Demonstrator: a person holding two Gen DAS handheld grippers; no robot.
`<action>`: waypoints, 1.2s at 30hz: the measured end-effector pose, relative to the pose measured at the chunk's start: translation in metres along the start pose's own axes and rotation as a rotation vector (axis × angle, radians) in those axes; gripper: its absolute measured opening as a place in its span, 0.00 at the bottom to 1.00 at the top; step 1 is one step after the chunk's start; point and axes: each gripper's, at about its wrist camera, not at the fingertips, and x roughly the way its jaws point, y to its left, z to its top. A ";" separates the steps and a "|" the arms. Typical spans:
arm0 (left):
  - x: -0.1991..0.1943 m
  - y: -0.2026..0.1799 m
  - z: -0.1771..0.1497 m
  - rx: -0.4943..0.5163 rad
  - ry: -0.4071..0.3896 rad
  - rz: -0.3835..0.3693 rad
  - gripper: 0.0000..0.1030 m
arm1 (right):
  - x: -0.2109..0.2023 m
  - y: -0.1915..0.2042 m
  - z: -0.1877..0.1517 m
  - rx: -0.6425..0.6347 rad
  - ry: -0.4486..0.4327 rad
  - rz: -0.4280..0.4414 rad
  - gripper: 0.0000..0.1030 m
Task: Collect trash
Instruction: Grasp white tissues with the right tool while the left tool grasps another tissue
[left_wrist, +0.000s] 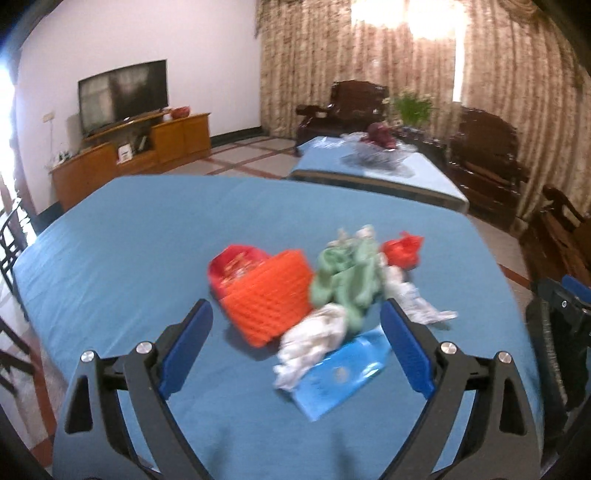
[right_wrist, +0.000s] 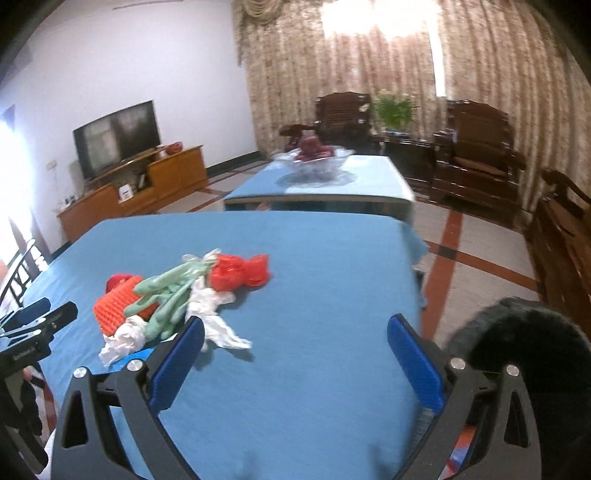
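Both grippers — left gripper (left_wrist: 295, 325), right gripper (right_wrist: 295, 343) — are hanging wide open, empty, nearing the trash pile (left_wrist: 332, 288); next comes a pinch.

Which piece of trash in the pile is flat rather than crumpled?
The shiny blue plastic packet, lying flat on the blue tablecloth at the pile's near edge, partly under a crumpled white tissue. Everything else is bunched or wadded.

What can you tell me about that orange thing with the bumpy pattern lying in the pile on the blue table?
The orange net sleeve looks like soft foam mesh, covered in a regular bumpy grid. It lies flat and slightly crumpled on the blue tablecloth, at the left of the pile. A red wrapper sits behind it, and green plastic and white tissue press against its right side. Nothing grips it.
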 end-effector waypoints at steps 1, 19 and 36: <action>0.003 0.005 -0.002 -0.005 0.005 0.004 0.87 | 0.006 0.006 0.000 -0.008 0.002 0.007 0.94; 0.048 0.033 -0.025 -0.025 0.072 0.013 0.83 | 0.117 0.086 -0.015 -0.120 0.128 0.088 0.81; 0.069 0.018 -0.037 -0.021 0.123 -0.042 0.72 | 0.146 0.086 -0.024 -0.115 0.253 0.139 0.14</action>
